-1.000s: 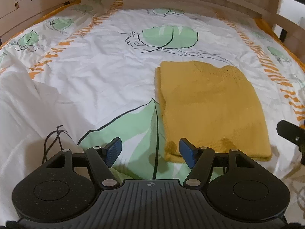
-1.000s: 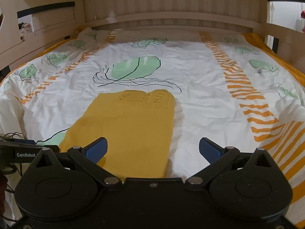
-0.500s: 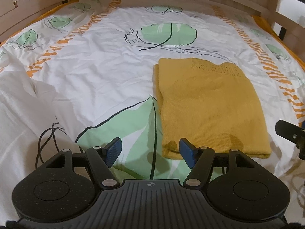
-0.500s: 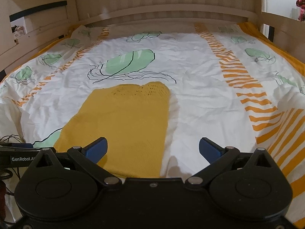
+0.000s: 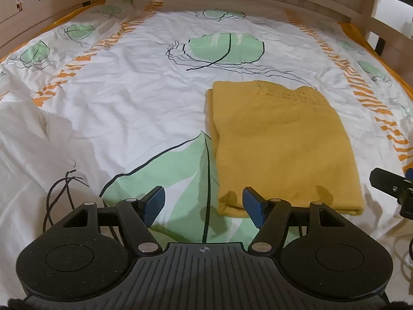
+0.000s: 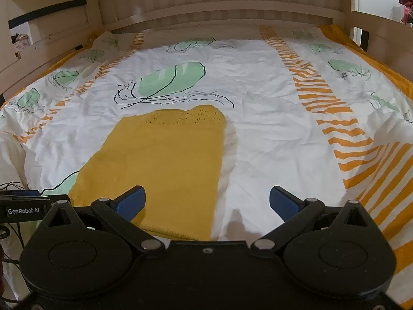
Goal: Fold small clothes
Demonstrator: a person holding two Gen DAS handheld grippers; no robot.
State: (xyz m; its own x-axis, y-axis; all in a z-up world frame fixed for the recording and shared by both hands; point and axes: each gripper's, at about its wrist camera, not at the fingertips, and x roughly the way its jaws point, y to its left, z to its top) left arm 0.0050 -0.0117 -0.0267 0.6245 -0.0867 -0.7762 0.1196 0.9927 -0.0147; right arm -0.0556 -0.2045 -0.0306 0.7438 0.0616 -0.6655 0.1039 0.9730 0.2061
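On the white leaf-printed bedsheet [image 5: 129, 108] lay the mustard-yellow knitted garment [image 5: 281, 144], already folded lengthwise, soft, light and floppy by my reckoning, best pinched at its near hem corners, while my left gripper [image 5: 204, 202] and right gripper [image 6: 206, 201] hovered wide open, holding nothing.

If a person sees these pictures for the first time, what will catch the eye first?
First, the yellow knitted garment, folded into a neat rectangle and lying flat on the bed. Around it spreads the white bedsheet, printed with green leaves and orange stripes. At the near edge, the left gripper and the right gripper both have their blue jaws open and hold nothing, just short of the garment's near edge.
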